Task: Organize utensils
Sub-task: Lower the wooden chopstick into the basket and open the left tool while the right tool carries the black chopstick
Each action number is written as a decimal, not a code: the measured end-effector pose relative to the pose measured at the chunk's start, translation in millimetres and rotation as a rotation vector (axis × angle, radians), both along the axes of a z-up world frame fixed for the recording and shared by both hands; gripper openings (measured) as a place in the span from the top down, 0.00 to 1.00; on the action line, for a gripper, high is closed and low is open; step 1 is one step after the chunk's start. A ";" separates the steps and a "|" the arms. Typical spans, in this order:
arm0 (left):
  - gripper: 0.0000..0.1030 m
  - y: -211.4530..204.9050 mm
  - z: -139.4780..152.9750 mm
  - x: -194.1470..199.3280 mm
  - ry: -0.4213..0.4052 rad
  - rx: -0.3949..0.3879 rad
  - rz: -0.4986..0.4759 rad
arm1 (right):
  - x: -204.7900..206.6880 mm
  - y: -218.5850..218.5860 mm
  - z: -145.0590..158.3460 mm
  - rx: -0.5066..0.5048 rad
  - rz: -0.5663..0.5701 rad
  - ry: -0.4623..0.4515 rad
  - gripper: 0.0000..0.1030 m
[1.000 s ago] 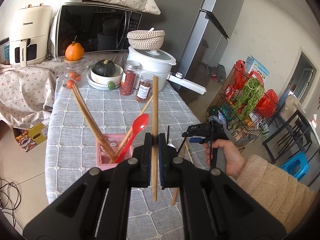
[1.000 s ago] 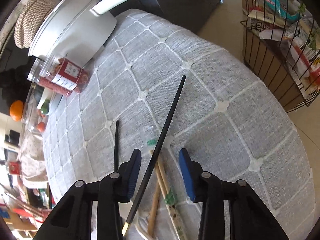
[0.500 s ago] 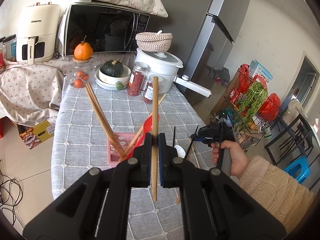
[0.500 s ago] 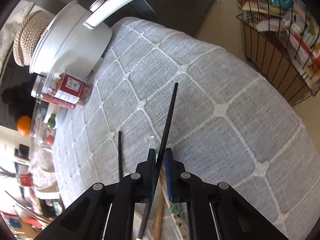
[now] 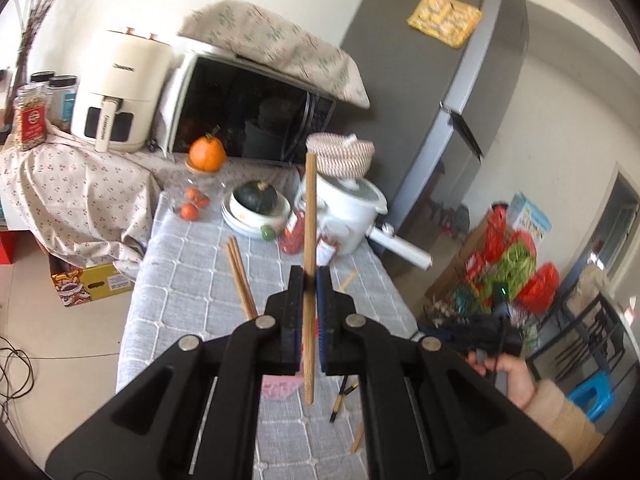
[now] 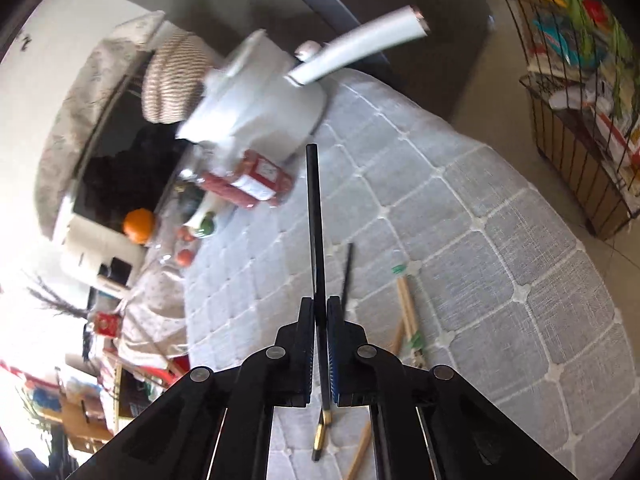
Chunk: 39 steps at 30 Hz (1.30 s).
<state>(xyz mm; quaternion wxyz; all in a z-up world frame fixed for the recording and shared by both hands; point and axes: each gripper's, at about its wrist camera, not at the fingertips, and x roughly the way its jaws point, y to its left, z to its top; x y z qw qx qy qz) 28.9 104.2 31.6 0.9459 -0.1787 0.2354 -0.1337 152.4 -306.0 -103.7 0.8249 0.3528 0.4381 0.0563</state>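
Note:
My left gripper (image 5: pixel 309 282) is shut on a wooden chopstick (image 5: pixel 310 208) that stands upright above the grey checked tablecloth (image 5: pixel 192 280). Behind its fingers a corner of the pink holder (image 5: pixel 278 387) shows, with wooden chopsticks (image 5: pixel 240 276) leaning out of it. My right gripper (image 6: pixel 320 310) is shut on a black chopstick (image 6: pixel 314 220), held off the cloth with its gold-tipped end hanging below the fingers. A second black chopstick (image 6: pixel 346 276), green-marked wooden chopsticks (image 6: pixel 408 304) and another wooden one (image 6: pixel 360 452) lie on the table beneath.
A white pot (image 5: pixel 352 204) with a long handle, red-filled jars (image 5: pixel 294 234), a bowl holding a squash (image 5: pixel 256 200) and a jar topped with an orange (image 5: pixel 206 154) crowd the table's far end. A wire rack (image 6: pixel 580 132) stands on the floor to the right.
My right gripper closed on the black chopstick and lifted it off the cloth. My left gripper rose and swung with its wooden chopstick, so the holder slid behind its fingers.

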 end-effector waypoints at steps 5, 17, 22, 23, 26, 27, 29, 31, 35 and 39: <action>0.93 11.0 -4.3 4.4 -0.057 -0.054 0.078 | -15.5 7.1 23.5 0.000 0.027 -0.067 0.94; 0.93 7.7 -40.8 42.0 0.040 -0.072 0.117 | -30.3 8.3 46.6 0.016 0.048 -0.130 0.94; 0.93 3.4 -55.1 53.5 0.097 -0.063 0.114 | -33.6 12.6 53.9 0.002 0.060 -0.154 0.94; 0.93 2.6 -58.6 55.9 0.108 -0.060 0.111 | -34.7 14.0 56.3 -0.003 0.064 -0.161 0.94; 0.93 0.1 -67.1 62.0 0.144 -0.049 0.108 | -37.5 18.8 62.6 -0.026 0.082 -0.182 0.94; 0.93 -1.1 -70.1 64.2 0.158 -0.047 0.108 | -38.6 20.7 65.0 -0.040 0.087 -0.189 0.94; 0.93 -3.0 -75.3 67.6 0.184 -0.045 0.102 | -40.7 24.9 69.7 -0.071 0.100 -0.206 0.94; 0.93 -5.1 -80.2 71.0 0.208 -0.039 0.096 | -42.9 28.1 74.2 -0.085 0.111 -0.222 0.94; 0.93 -11.5 -86.9 77.1 0.235 -0.010 0.080 | -48.5 36.6 85.2 -0.107 0.143 -0.252 0.94; 0.93 -14.5 -90.6 80.4 0.256 0.004 0.071 | -52.1 44.8 93.4 -0.111 0.181 -0.267 0.94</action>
